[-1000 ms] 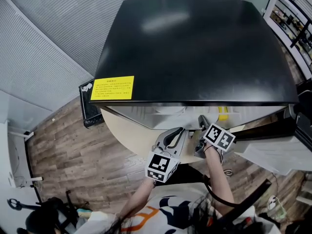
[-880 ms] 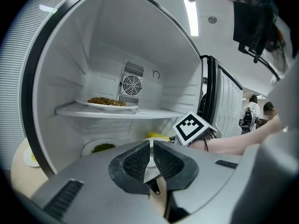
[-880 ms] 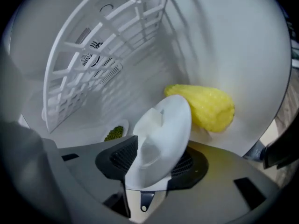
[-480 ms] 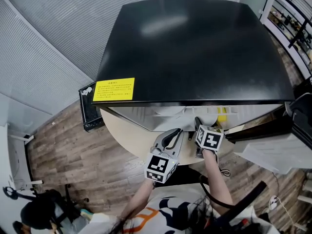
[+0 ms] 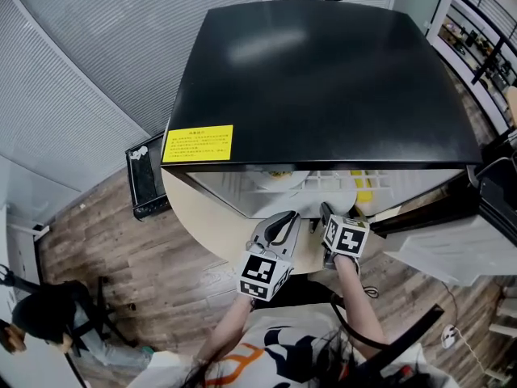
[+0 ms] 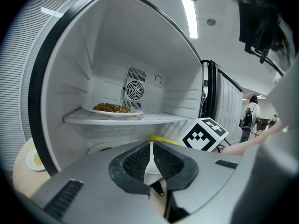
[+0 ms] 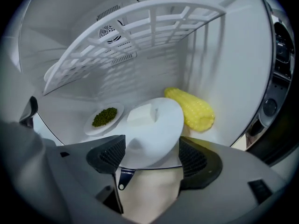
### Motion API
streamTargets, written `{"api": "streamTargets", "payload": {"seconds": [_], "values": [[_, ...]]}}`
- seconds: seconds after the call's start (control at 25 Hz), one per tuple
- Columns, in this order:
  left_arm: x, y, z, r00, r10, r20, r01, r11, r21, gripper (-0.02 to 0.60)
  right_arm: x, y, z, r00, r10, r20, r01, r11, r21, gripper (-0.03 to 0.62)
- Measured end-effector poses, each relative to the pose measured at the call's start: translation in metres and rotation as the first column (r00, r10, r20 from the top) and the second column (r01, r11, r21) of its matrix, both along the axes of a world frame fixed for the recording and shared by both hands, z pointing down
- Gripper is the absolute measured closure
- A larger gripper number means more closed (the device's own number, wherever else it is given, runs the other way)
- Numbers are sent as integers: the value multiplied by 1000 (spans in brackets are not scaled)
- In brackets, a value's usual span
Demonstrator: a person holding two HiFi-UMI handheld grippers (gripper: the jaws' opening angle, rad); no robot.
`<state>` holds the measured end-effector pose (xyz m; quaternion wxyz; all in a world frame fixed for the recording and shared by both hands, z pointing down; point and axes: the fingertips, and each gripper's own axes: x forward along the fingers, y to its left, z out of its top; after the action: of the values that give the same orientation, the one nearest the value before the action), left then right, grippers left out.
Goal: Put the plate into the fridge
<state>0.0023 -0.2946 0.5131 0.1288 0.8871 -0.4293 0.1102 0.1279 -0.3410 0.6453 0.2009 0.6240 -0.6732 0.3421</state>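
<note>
Yellow label (image 5: 198,144) is noted at the left front corner of the black top of the fridge (image 5: 323,79), seen from the head view. A round beige table (image 5: 202,217) is recorded below and in front of the fridge's open left side. The left gripper (image 5: 283,221) is held level just outside the fridge mouth, left of its middle. In its own view its jaws are seen pressed together, and nothing can be made out as gripped between them. Past those jaws, a plate of brown food (image 6: 112,108) is observed on the fridge's upper shelf (image 6: 154,120), at the left. The right gripper (image 7: 152,155) is held at the fridge mouth just right of the left one and is pointed down into the lower compartment. Its jaws have just been opening and are now spread wide. The white plate (image 7: 152,129) is found between them, but neither pad is pressed on it. That plate is already inside the fridge, laid on the glass shelf (image 7: 70,115) of the lower compartment, with its near rim at the shelf's front edge. A white block (image 7: 141,114) is carried on it. On the same fridge shelf, a small dish of green bits (image 7: 105,116) is logged left of the plate and apart from it. An ear of corn (image 7: 191,107) is logged just right of the plate, close to the fridge's right wall.
</note>
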Motion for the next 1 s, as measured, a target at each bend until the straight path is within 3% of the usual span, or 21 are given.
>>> {"api": "streamTargets", "payload": {"seconds": [0.64,1.0], "values": [[-14,12,-8,1000,23,-16,-23,1000,18,549,0,12,-34,986,108,127,-115,992,55,249],[-28,26,-17,999,30,-19,-29,999,37,549,-20,24,-64,962,64,266,-103,986,134,252]]}}
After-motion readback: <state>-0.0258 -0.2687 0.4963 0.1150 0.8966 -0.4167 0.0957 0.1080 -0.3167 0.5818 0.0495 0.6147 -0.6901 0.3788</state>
